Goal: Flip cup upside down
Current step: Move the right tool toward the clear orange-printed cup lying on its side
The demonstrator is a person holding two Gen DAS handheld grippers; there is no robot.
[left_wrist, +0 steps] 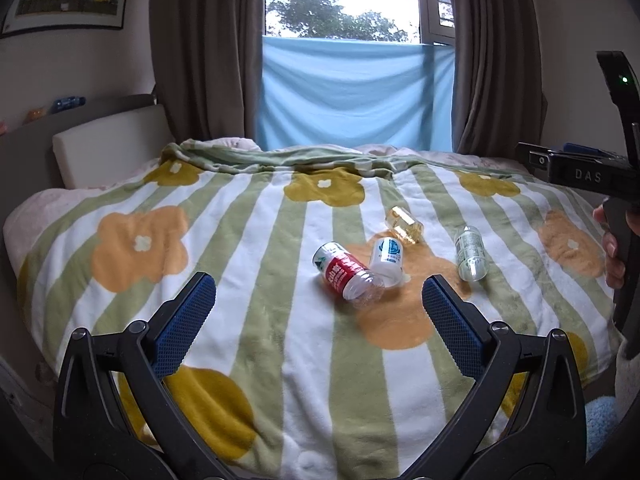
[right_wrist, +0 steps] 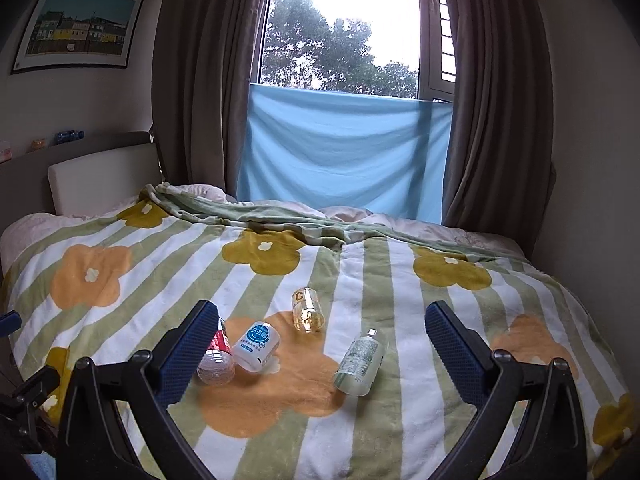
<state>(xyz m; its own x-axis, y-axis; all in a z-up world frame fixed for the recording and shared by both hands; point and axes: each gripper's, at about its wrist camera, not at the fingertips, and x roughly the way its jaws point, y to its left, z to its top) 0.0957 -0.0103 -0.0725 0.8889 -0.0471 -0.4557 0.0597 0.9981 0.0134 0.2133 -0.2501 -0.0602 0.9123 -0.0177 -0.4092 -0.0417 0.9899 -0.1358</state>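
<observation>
Several small containers lie on their sides on the flowered blanket (left_wrist: 280,360). A clear one with a red label (left_wrist: 347,276) touches a white one with a blue logo (left_wrist: 387,258). A yellow-tinted clear one (left_wrist: 405,225) lies behind them and a clear one with a pale green label (left_wrist: 471,253) lies to the right. In the right wrist view they are the red (right_wrist: 217,354), white (right_wrist: 257,345), yellow (right_wrist: 307,310) and green-label (right_wrist: 361,361) ones. My left gripper (left_wrist: 319,292) is open and empty, just short of them. My right gripper (right_wrist: 322,320) is open and empty above them.
The bed (right_wrist: 520,280) fills both views, with a headboard (left_wrist: 108,148) at the left and the window with a blue cloth (left_wrist: 356,92) and brown curtains behind. The right gripper's body and the hand on it (left_wrist: 612,248) show at the right of the left wrist view.
</observation>
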